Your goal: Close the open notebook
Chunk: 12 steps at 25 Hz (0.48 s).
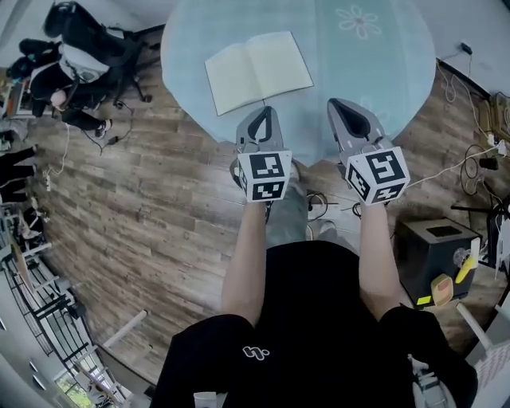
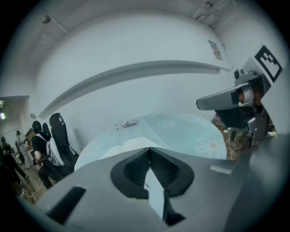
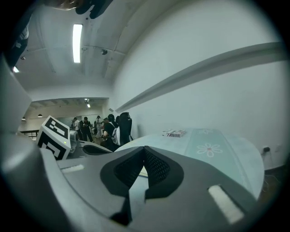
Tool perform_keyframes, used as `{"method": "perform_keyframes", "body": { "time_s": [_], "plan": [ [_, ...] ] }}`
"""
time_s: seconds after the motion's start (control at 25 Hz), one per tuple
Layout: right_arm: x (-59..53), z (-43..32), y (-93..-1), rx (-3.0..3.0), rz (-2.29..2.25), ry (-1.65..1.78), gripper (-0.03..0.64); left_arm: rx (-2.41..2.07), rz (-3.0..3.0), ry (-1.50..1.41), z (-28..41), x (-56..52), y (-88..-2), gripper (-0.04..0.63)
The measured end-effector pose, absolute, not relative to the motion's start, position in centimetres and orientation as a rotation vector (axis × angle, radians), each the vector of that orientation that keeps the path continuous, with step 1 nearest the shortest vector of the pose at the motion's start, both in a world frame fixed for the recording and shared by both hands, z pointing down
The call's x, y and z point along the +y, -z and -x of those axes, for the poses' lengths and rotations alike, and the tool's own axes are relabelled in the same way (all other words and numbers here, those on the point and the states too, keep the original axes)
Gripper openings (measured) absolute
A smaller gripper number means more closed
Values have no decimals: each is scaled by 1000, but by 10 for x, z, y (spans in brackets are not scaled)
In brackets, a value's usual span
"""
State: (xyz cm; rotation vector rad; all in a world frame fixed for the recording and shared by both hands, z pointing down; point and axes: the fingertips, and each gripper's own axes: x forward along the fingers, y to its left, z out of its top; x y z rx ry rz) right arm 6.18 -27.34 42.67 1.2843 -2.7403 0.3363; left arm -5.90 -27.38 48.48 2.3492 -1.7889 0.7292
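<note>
**On the round table: notebook open, both grippers clenched and empty**

On the near-left part of the pale blue table (image 1: 382,72), the notebook (image 1: 259,70) lies open and flat. Both blank pages face up and the spine runs roughly away from the person. It sits a little skewed to the table edge, and nothing rests on it.

The left gripper (image 1: 267,111) is over the near edge of the table, just short of the notebook's near edge at the spine. Whether it touches the notebook cannot be confirmed. Its own view shows the jaws pressed together at the tips with nothing between them.

The right gripper (image 1: 336,105) is beside the left one, over bare table, to the right of the notebook and apart from it. Its jaws also meet at the tips and grasp nothing.

A white flower print (image 1: 358,21) marks the far part of the table. Both gripper views show a small flat packet (image 2: 127,124) with red printing near the far edge, well apart from the notebook.

Wood-plank floor (image 1: 159,199) surrounds the table. A black box (image 1: 434,247) stands on the floor to the person's right, with cables near it. Several people (image 1: 72,64) are gathered by an office chair at the far left.
</note>
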Motion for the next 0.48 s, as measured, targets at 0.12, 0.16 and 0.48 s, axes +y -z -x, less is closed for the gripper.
{"method": "perform_keyframes", "body": {
  "time_s": [0.12, 0.16, 0.48],
  "plan": [
    [-284, -61, -447, -2710, -1294, -388, 11, -1727, -2373, -879, 59, -289, -509, 17],
    [-288, -60, -452, -2702, -1297, -404, 11, -1704, -2381, -930, 59, -294, -516, 32],
    [-311, -57, -475, -2643, -1340, -474, 11, -1533, -2424, -1396, 60, -326, -562, 114]
  ]
}}
